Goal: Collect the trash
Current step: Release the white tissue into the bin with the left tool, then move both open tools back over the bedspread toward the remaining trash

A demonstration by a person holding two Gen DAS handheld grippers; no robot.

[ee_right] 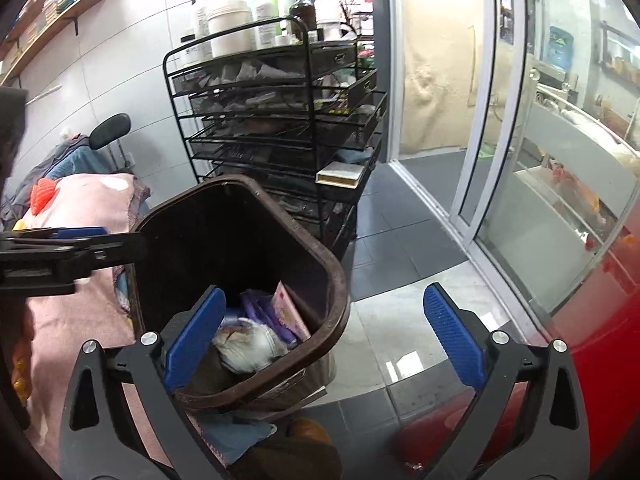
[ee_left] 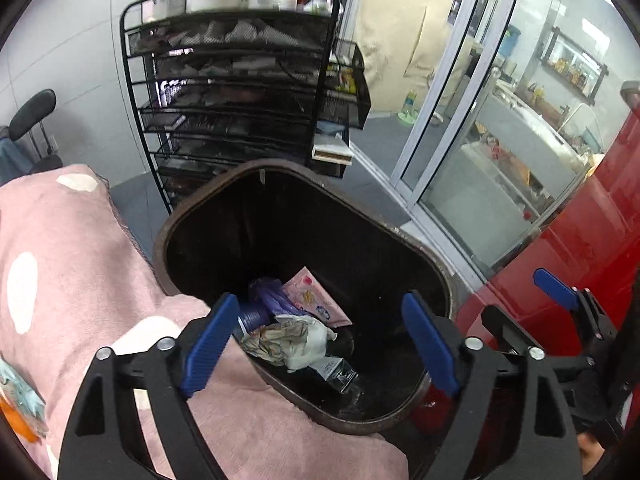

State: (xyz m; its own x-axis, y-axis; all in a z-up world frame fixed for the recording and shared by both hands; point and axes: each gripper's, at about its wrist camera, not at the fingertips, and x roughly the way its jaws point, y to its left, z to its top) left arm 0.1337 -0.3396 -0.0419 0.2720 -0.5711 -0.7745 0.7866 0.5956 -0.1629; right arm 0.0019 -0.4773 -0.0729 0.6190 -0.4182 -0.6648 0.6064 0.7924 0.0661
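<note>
- The trash bin (ee_left: 424, 248), a dark brown container with an open top, fills the middle of my left wrist view; in my right wrist view the trash bin (ee_right: 320, 256) sits at 9 o'clock of centre.
- Inside it, toward the 6 o'clock wall, I see a crumpled white wad (ee_left: 298, 340), a pink packet (ee_left: 316, 298) at its 12 o'clock, purple wrapping (ee_left: 268, 296) at its 11 o'clock, and a small silver box (ee_left: 340, 372) at its 5 o'clock.
- My left gripper (ee_left: 320, 344) is over the bin mouth, fingers spread wide, nothing between the blue pads (ee_left: 208, 344).
- My right gripper (ee_right: 324, 340) straddles the bin's 3 o'clock rim, fingers fully apart and empty; one pad (ee_right: 196, 336) is over the contents, the other over the floor tiles (ee_right: 384, 364).
- No earlier frame is available, so I report no jaw motion.
- A pink spotted blanket (ee_left: 80, 264) lies against the bin at 9 o'clock.
- A black wire rack (ee_left: 240, 92) loaded with bottles (ee_right: 228, 24) stands behind the bin at 12 o'clock.
- A glass sliding door (ee_left: 460, 92) runs at 2 o'clock; a red surface (ee_left: 580, 248) lies at 4 o'clock.
</note>
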